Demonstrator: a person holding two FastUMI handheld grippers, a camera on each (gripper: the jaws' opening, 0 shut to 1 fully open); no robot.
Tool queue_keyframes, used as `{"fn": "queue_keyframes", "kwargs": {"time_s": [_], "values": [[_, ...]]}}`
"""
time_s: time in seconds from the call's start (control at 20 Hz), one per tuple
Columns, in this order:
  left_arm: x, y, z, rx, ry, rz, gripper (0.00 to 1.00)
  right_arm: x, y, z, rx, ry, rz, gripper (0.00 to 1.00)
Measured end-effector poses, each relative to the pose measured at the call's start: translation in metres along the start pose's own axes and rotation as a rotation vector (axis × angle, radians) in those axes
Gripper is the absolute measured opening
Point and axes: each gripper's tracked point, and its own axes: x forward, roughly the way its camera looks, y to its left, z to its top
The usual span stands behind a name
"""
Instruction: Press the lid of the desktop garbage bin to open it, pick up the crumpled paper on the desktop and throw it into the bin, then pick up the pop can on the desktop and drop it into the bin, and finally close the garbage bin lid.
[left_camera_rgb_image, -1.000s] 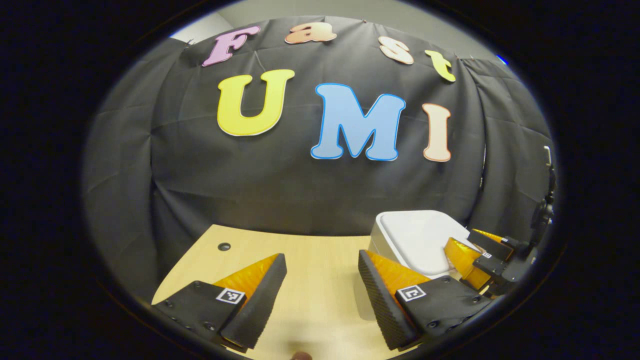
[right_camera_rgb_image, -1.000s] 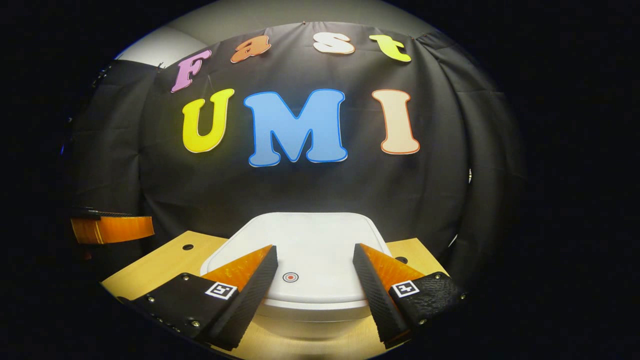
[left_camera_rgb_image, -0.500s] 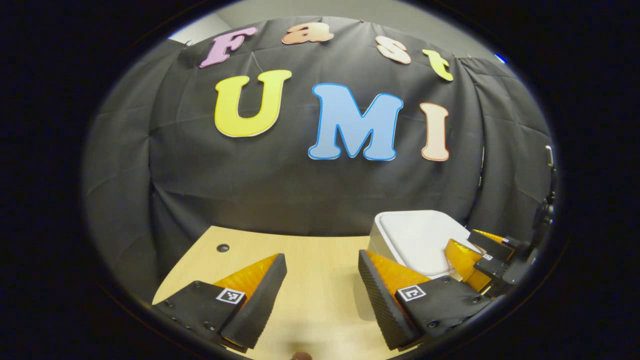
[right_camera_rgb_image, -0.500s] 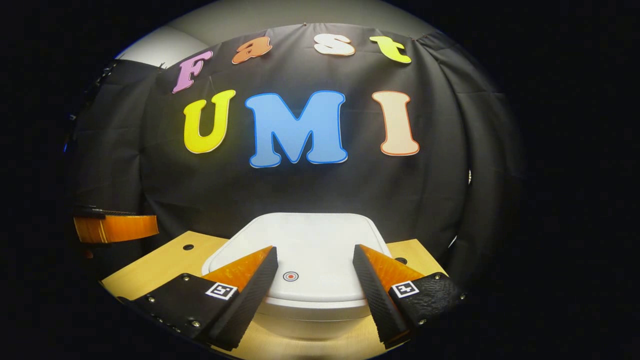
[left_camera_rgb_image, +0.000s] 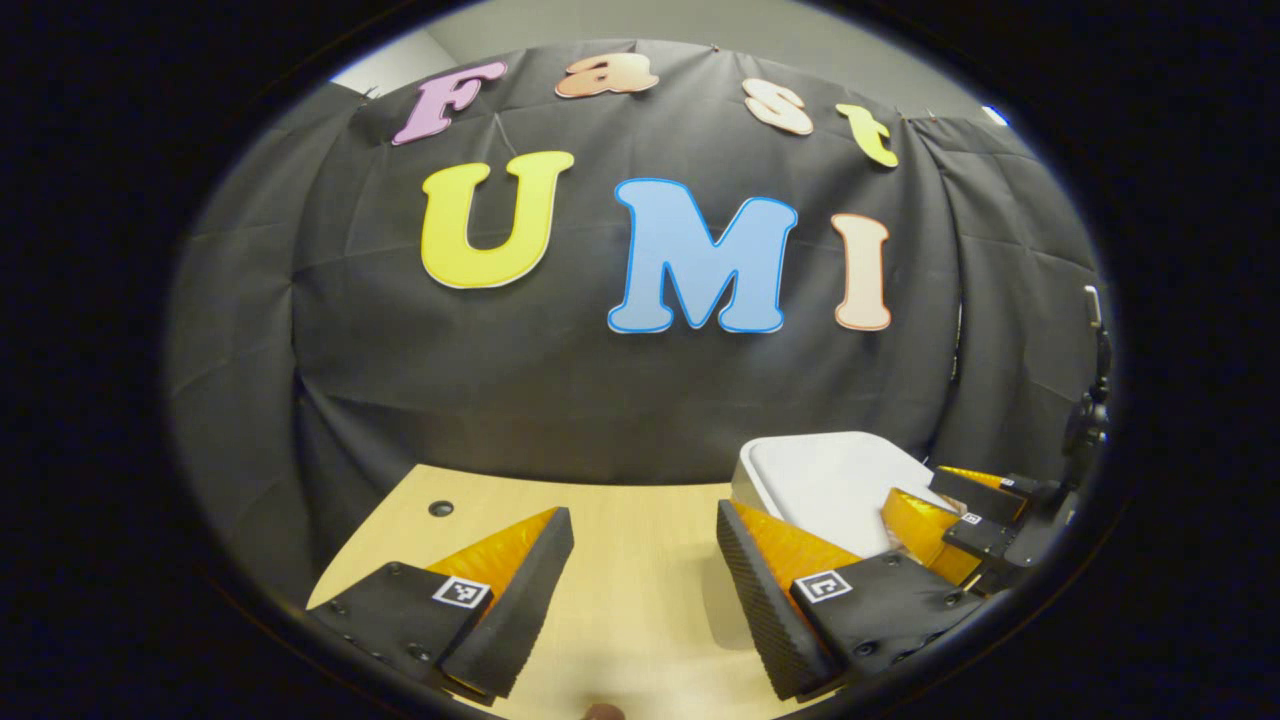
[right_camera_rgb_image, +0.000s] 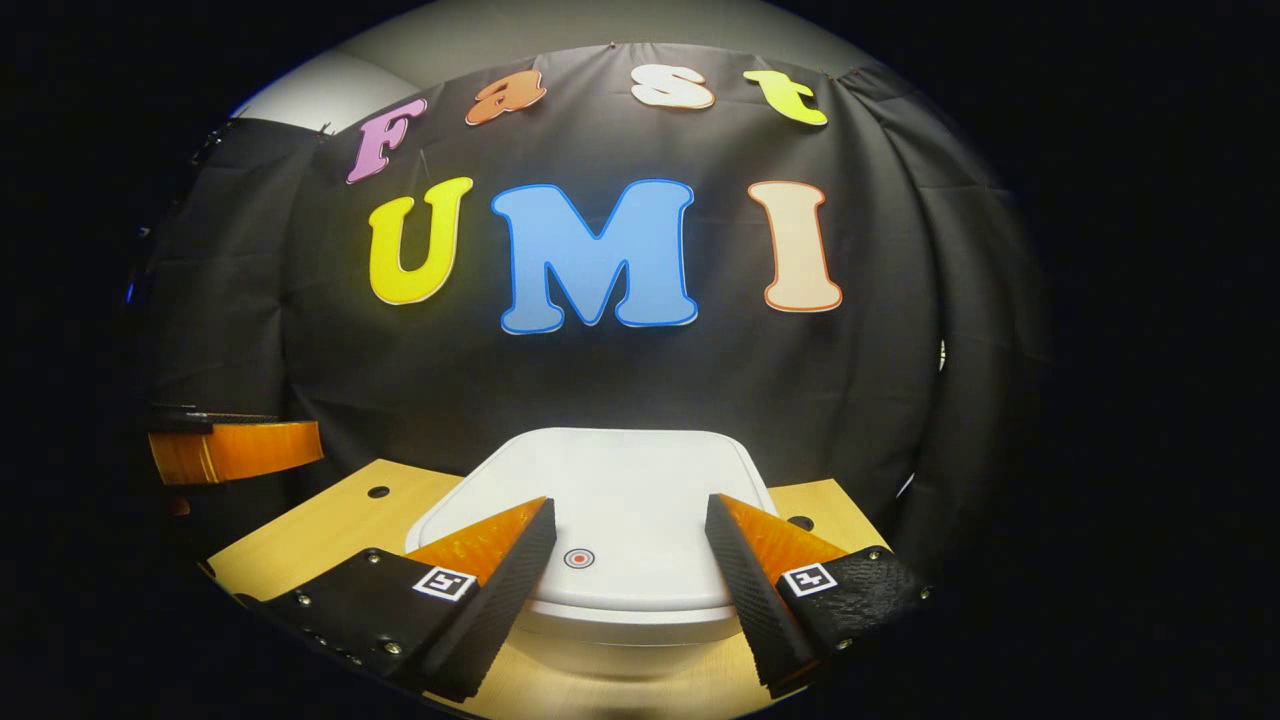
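Two grippers, both with fingers spread and holding nothing. The left gripper hangs over the light wooden desktop, left of the white rounded-rectangle plastic garbage bin, lid closed. In the right gripper view, the right gripper hangs above the bin's lid, bracketing its small red-ringed press button; the bin's long axis cannot be told.
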Motion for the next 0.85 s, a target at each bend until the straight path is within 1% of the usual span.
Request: {"fn": "queue_keyframes", "kwargs": {"time_s": [0.2,0.25,0.4,0.5,0.6,0.7,0.75,0.8,0.85], "values": [[-0.001,-0.004,0.014,0.002,-0.032,-0.007,0.95,-0.005,-0.006,0.028,0.006,-0.043,-0.019,0.96],[-0.003,-0.005,0.021,-0.001,-0.048,-0.009,0.96,-0.008,-0.006,0.04,0.002,-0.064,-0.023,0.96],[-0.007,-0.006,0.04,0.001,-0.092,-0.01,0.96,-0.021,-0.006,0.081,-0.003,-0.15,-0.026,0.96],[-0.014,-0.004,0.064,0.025,-0.15,0.001,0.96,-0.034,-0.006,0.108,-0.015,-0.214,-0.032,0.96],[-0.026,-0.003,0.094,0.066,-0.233,0.012,0.96,-0.047,-0.005,0.133,-0.017,-0.273,-0.029,0.95],[-0.04,-0.006,0.116,0.109,-0.296,0.019,0.96,-0.059,-0.001,0.151,-0.016,-0.309,-0.026,0.95],[-0.048,-0.008,0.124,0.132,-0.323,0.021,0.96,-0.064,-0.002,0.156,-0.015,-0.322,-0.027,1.0],[-0.054,-0.011,0.129,0.148,-0.338,0.02,0.96,-0.068,-0.002,0.16,-0.012,-0.332,-0.025,0.95],[-0.059,-0.016,0.132,0.16,-0.351,0.013,0.95,-0.07,-0.002,0.163,-0.007,-0.339,-0.023,0.95]]}}
